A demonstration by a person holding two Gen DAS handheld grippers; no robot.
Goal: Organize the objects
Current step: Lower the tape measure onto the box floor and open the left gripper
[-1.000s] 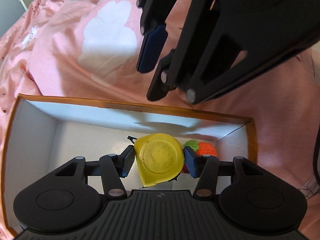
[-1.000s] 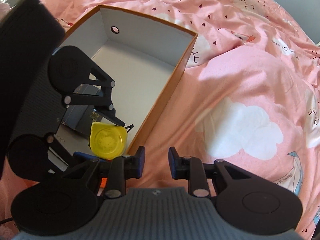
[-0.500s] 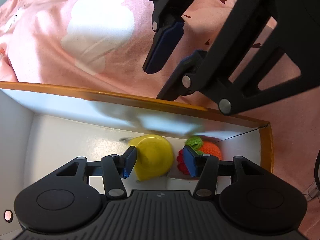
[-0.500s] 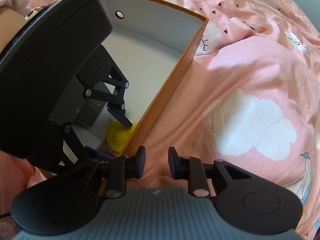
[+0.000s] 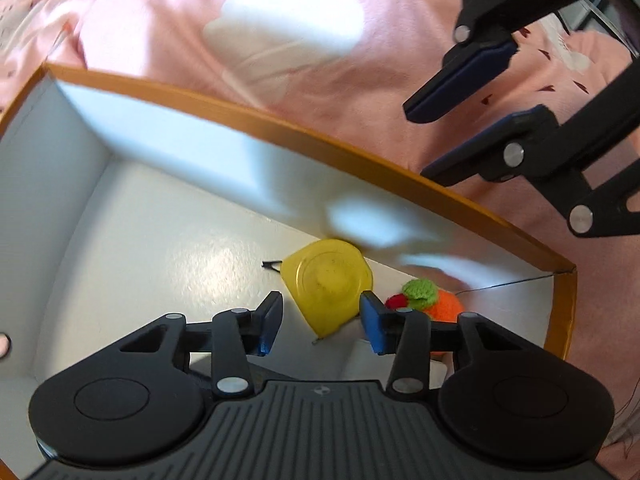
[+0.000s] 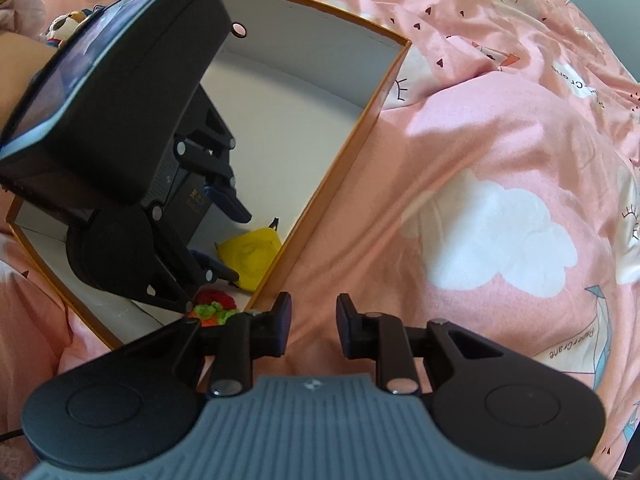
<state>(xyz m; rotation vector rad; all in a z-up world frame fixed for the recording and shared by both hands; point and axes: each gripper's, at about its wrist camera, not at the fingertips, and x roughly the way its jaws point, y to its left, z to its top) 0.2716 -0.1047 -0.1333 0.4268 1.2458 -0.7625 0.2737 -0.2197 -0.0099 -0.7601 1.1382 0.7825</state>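
Now left tongs (image 5: 320, 326) inside box (image 5: 256, 120), jaws just narrowing yet gapped, tape measure (image 5: 328, 286) lying flat between pads, slightly ahead, lower centre. Right tongs (image 6: 311, 326) slightly open, empty, over bedsheet (image 6: 500, 152).

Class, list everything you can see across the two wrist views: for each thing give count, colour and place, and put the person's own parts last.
Box: one, orange outside, white inside, open, on the bedding.
Tape measure: one, yellow, on the box floor by the long wall.
Crochet toy: one, orange, green and red, in the box corner beside the tape measure.
Dark box: one, black, inside the box, mostly hidden.
Bedding: one, pink with white clouds, under everything.
Soft toys: number unclear, top left edge.
Left hand-held gripper: black, blue pads, over the tape measure, jaws apart, just been closing.
Right hand-held gripper: black, over the bedding, empty.
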